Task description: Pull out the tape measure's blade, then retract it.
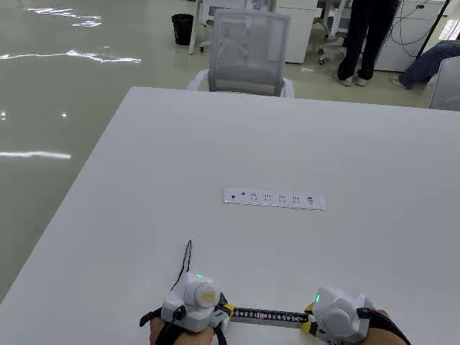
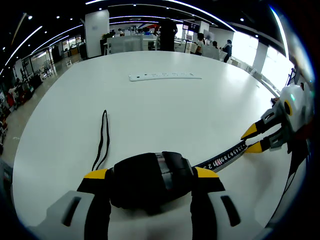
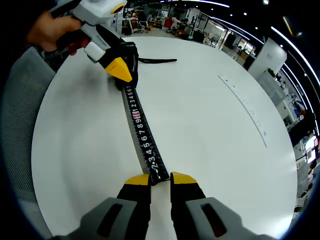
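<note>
At the near edge of the counter [image 1: 323, 144], the left hand-held gripper [image 2: 150, 175] is clamped on the black case [image 2: 150, 187], one jaw on each side. The right hand-held gripper [image 3: 160, 179] has its jaws pinched on the free end of the blade [image 3: 140, 132].

The blade is partly out and lies flat, low over the counter. It runs straight from left to right between the two hand-held grippers, with its numbers facing up. From the right hand-held gripper, the case lies directly to the left along the blade's long axis. The right one is therefore the only one at the blade's tip, while the left one anchors the body.

I judge that pulling further means drawing the tip right along that line. Retracting means letting the tip travel back left toward the case, kept on the same line so the blade does not kink.

The case's thin black strap [image 1: 185, 259] trails away just beyond the left hand-held gripper. Farther off, mid-counter, lies a white power strip [image 1: 273, 199]. A grey chair [image 1: 248, 50] stands past the far edge.
</note>
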